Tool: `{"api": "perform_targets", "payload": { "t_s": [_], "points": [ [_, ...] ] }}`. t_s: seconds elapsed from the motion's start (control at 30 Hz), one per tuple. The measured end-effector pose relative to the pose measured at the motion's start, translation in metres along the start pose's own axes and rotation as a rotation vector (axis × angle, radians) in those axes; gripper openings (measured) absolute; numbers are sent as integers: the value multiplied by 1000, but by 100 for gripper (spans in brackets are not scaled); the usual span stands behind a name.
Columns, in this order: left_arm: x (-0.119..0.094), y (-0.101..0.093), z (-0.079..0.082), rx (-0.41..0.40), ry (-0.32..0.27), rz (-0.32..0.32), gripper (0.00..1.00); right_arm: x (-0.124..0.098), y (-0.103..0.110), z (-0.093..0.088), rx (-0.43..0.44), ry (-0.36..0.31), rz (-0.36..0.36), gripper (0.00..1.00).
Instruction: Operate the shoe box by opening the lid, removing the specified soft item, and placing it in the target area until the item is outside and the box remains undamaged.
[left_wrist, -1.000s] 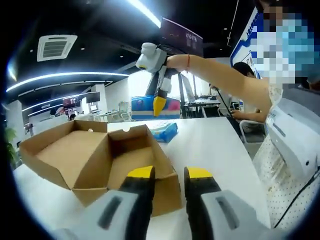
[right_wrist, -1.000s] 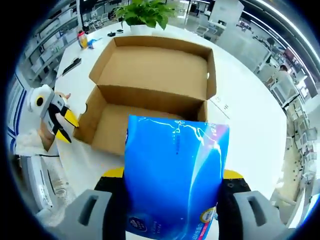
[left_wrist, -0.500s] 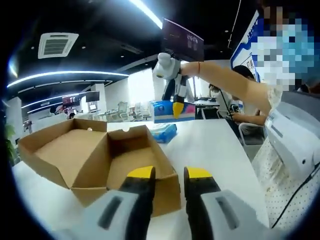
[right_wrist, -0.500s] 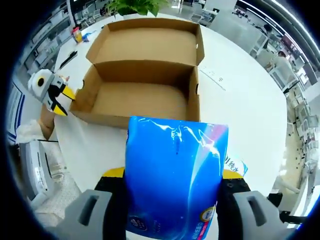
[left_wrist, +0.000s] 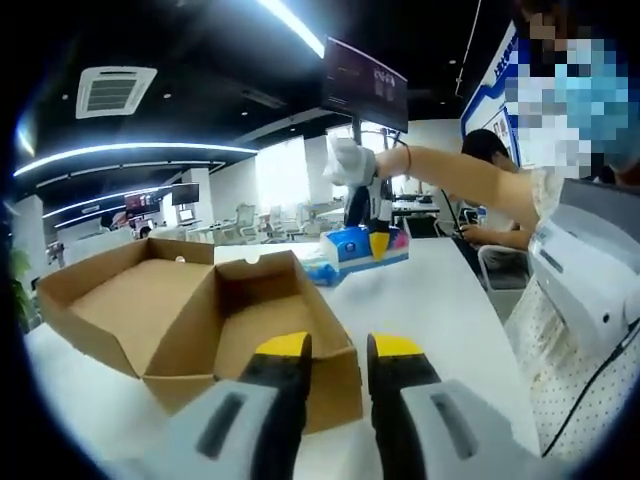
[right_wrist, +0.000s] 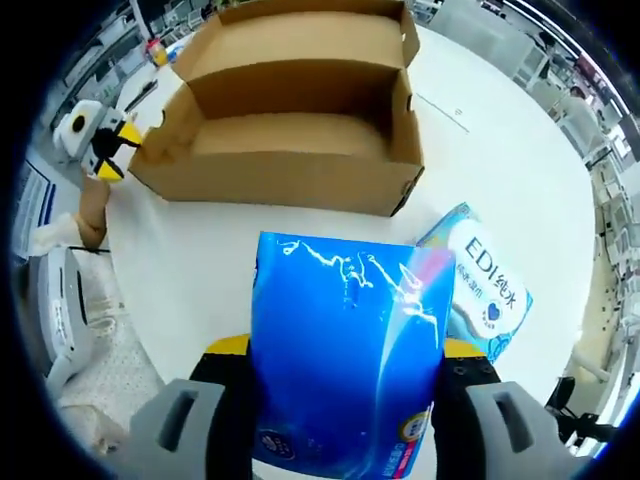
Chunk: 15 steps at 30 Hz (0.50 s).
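Blue soft pack (right_wrist: 345, 355) carried from the opened shoe box (right_wrist: 290, 120).
Right tongs (right_wrist: 345, 400) pinch it; left tongs (left_wrist: 335, 375) spread, idle. Lower flat onto the desk (right_wrist: 200, 270), beside the lying pack (right_wrist: 480, 285).

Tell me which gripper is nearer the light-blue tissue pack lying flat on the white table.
Right. The right gripper, shut on the glossy blue soft pack, hangs right beside the light-blue tissue pack. The left gripper sits at the open cardboard shoe box's opposite side.
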<state>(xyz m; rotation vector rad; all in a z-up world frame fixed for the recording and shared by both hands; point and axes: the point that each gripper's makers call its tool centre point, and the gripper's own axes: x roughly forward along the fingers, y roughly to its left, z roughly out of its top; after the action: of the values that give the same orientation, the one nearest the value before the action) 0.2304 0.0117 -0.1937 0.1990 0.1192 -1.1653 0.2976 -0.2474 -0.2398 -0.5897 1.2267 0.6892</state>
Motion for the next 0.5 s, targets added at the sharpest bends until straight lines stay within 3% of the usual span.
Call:
{"api": "perform_targets", "payload": {
  "t_s": [0.27, 0.5],
  "points": [
    [0, 0, 0, 3, 1, 0, 23, 17, 5, -20, -29, 23, 24, 70],
    [0, 0, 0, 0, -2, -1, 22, 29, 4, -26, -84, 47, 53, 70]
  ]
}}
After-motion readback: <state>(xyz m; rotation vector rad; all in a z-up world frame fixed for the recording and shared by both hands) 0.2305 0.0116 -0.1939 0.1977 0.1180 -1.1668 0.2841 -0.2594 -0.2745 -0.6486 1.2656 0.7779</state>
